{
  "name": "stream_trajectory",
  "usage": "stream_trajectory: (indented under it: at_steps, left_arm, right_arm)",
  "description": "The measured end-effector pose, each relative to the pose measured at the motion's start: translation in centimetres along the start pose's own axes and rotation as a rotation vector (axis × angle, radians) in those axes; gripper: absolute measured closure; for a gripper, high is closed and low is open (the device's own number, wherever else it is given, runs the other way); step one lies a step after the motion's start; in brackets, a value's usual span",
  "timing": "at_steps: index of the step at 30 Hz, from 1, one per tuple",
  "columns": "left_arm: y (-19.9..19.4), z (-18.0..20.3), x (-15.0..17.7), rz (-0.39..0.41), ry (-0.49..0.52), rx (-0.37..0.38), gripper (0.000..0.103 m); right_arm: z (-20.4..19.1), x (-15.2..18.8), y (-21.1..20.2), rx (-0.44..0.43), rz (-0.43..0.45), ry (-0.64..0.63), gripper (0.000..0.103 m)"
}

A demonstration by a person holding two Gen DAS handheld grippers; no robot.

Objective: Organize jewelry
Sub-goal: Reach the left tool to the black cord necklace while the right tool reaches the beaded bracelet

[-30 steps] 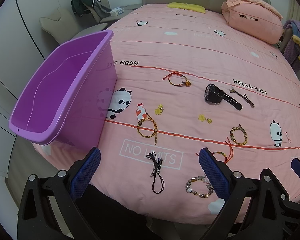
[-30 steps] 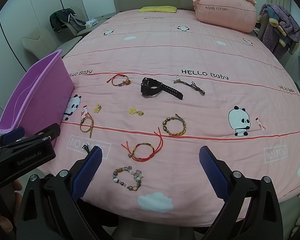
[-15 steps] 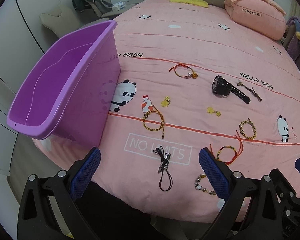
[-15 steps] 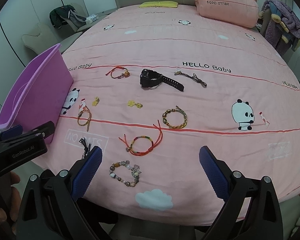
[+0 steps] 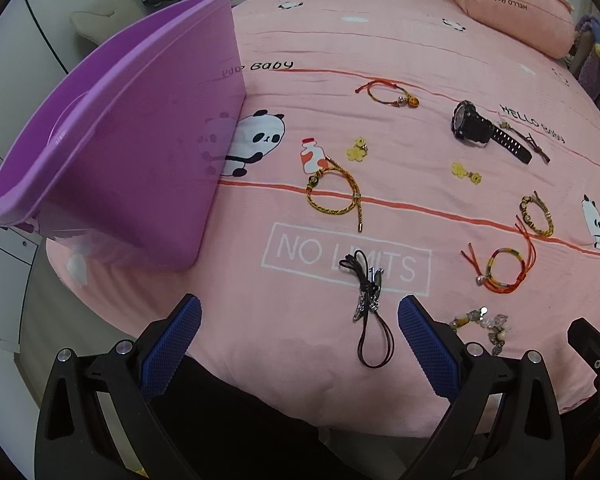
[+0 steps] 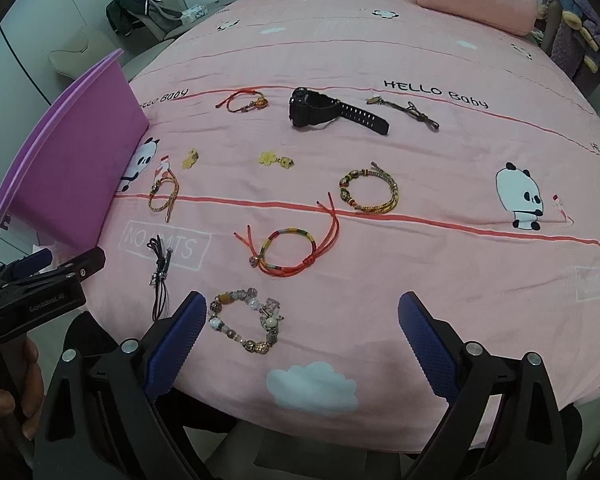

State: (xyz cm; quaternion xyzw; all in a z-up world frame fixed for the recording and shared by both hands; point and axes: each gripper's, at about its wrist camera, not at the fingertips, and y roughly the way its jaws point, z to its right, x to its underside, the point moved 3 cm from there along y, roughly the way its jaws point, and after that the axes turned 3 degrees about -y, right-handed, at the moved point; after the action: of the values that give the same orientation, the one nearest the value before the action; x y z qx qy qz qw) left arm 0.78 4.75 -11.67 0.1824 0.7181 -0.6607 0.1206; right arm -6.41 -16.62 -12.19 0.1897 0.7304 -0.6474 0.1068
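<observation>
Left gripper [image 5: 299, 334]: wide open, empty, over cord [image 5: 369, 308].
Right gripper [image 6: 298, 330]: wide open, empty, near beads [image 6: 246, 320].
Bin [image 5: 112, 152]: left, on bed [image 5: 380, 40].

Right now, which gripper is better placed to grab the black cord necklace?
Left. The black cord necklace lies just ahead between the left gripper's open jaws; the right gripper faces the beaded bracelet.

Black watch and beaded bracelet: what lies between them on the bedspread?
In the right wrist view, between the black watch and the beaded bracelet lie the yellow flower charm and the multicolour cord bracelet.
</observation>
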Motion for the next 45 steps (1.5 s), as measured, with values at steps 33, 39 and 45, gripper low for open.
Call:
stream_trajectory:
  at_steps: [33,39,45]
  left_arm:
    - [8.2,0.5,3.4,-0.070,0.081,0.097,0.007]
    - [8.8,1.0,3.1,-0.062,0.089,0.084,0.007]
    - [8.9,1.8,3.1,-0.037,0.113,0.070,0.013]
  right_arm:
    - [-0.4,2.4,8.2,0.076,-0.089,-0.076,0.016]
    - [-0.3,2.5,8.9,0.105,-0.091,-0.093,0.020]
    - [-0.9,2.6,9.5,0.157,-0.084,-0.141,0.022]
